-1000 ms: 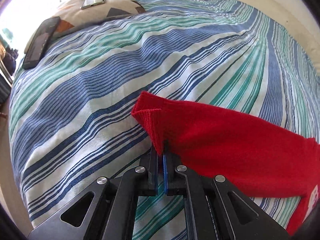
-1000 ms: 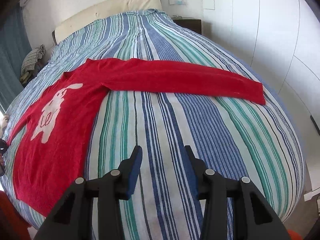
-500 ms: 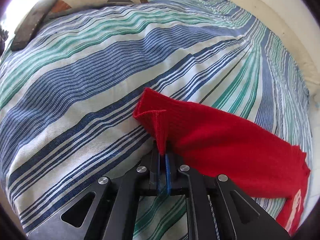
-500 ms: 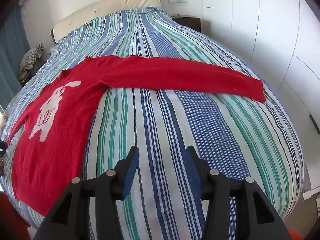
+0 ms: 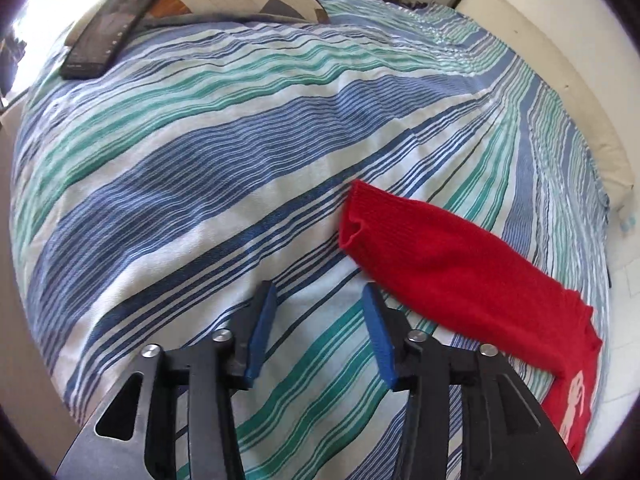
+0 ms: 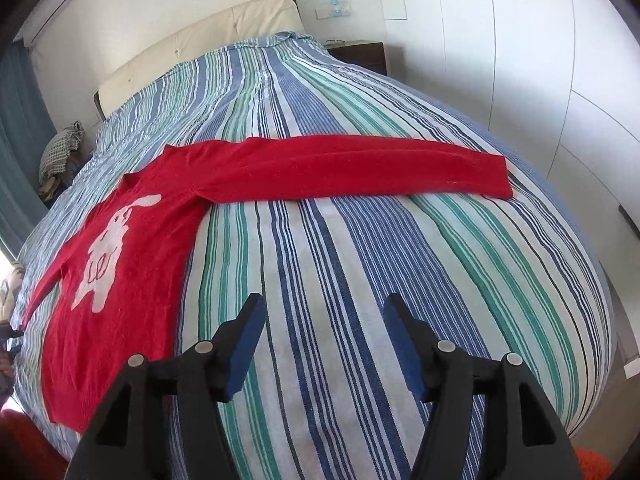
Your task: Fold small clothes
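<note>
Letting go is the big change here: a second ago the left gripper (image 5: 318,334) had its blue pads pinched on the cuff of the red sweater (image 6: 120,264), and now its jaws stand wide apart with nothing between them. The cuff (image 5: 352,220) has dropped onto the striped bedspread (image 5: 200,184), just beyond the right-hand pad and slightly puckered open at its mouth. So that sleeve looks laid out rather than folded in.

Taking the sweater's white bunny print (image 6: 108,268) as the landmark: the body lies flat around it, the other sleeve (image 6: 360,168) runs straight out from the shoulder above it toward the wardrobe side of the bed, and the hem sits below it near the mattress edge. The right gripper (image 6: 324,340) hangs over bare bedspread off to the sleeve side of the bunny, jaws also spread, holding nothing, same as before.

My read: spreading is done and actual folding hasn't started. A sleeve probably gets brought across the bunny next.

Two phones (image 5: 108,32) sit way off on a pillow, nowhere near it.
</note>
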`<action>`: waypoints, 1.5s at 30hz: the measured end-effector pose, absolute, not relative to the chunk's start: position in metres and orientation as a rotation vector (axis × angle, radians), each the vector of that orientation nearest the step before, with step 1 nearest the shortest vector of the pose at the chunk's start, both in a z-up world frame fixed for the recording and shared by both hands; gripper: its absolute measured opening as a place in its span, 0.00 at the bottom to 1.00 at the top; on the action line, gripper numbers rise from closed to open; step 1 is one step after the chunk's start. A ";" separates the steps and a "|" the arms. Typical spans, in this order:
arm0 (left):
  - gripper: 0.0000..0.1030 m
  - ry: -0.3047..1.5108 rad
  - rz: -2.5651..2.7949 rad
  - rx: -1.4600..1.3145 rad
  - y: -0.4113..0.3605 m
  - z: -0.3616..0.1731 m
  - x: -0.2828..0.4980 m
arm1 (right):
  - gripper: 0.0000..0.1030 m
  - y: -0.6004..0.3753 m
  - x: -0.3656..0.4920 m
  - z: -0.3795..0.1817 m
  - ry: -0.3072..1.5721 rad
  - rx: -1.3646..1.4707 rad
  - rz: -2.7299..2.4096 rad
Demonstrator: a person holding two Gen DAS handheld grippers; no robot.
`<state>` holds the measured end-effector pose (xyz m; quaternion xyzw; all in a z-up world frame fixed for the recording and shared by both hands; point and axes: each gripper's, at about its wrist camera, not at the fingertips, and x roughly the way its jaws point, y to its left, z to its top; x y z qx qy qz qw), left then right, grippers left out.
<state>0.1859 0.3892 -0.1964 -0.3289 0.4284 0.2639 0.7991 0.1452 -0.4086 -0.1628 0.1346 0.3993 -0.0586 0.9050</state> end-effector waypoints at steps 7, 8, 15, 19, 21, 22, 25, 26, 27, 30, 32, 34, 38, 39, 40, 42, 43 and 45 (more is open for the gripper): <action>0.79 0.917 0.526 -0.636 0.344 -0.171 0.160 | 0.66 -0.420 0.139 -0.161 0.803 0.334 -0.157; 0.81 0.917 0.486 -0.627 0.330 -0.169 0.157 | 0.67 -0.420 0.139 -0.162 0.805 0.337 -0.159; 0.86 0.991 0.223 -0.500 0.217 -0.182 0.150 | 0.67 -0.407 0.151 -0.177 0.876 0.286 -0.137; 0.89 1.034 0.220 -0.356 0.186 -0.208 0.148 | 0.67 -0.400 0.157 -0.200 0.972 0.264 -0.136; 0.95 1.053 0.206 -0.313 0.182 -0.213 0.151 | 0.71 -0.399 0.158 -0.206 0.982 0.263 -0.139; 0.96 1.060 0.197 -0.305 0.182 -0.214 0.153 | 0.73 -0.398 0.158 -0.208 0.983 0.263 -0.136; 0.99 1.074 0.177 -0.292 0.183 -0.217 0.151 | 0.80 -0.393 0.161 -0.214 0.994 0.242 -0.129; 0.99 1.077 0.178 -0.285 0.183 -0.217 0.151 | 0.82 -0.390 0.162 -0.215 0.997 0.228 -0.129; 1.00 1.081 0.180 -0.277 0.181 -0.217 0.151 | 0.83 -0.389 0.163 -0.216 0.998 0.219 -0.130; 1.00 1.092 0.182 -0.260 0.179 -0.220 0.152 | 0.84 -0.387 0.163 -0.218 0.998 0.213 -0.126; 1.00 1.096 0.181 -0.260 0.177 -0.220 0.152 | 0.85 -0.388 0.162 -0.217 0.999 0.217 -0.124; 1.00 1.098 0.179 -0.261 0.178 -0.220 0.152 | 0.85 -0.388 0.163 -0.218 1.000 0.216 -0.122; 1.00 1.093 0.182 -0.256 0.177 -0.220 0.153 | 0.89 -0.384 0.164 -0.219 1.002 0.199 -0.119; 1.00 1.091 0.182 -0.256 0.177 -0.220 0.153 | 0.90 -0.384 0.164 -0.219 1.003 0.196 -0.119; 1.00 1.089 0.183 -0.256 0.176 -0.220 0.152 | 0.90 -0.383 0.164 -0.219 1.003 0.195 -0.118; 1.00 1.086 0.184 -0.256 0.175 -0.221 0.151 | 0.90 -0.384 0.164 -0.219 1.003 0.197 -0.116; 1.00 1.086 0.184 -0.256 0.175 -0.221 0.151 | 0.90 -0.384 0.164 -0.219 1.002 0.198 -0.115; 1.00 1.086 0.184 -0.257 0.175 -0.221 0.151 | 0.90 -0.384 0.164 -0.219 1.003 0.197 -0.115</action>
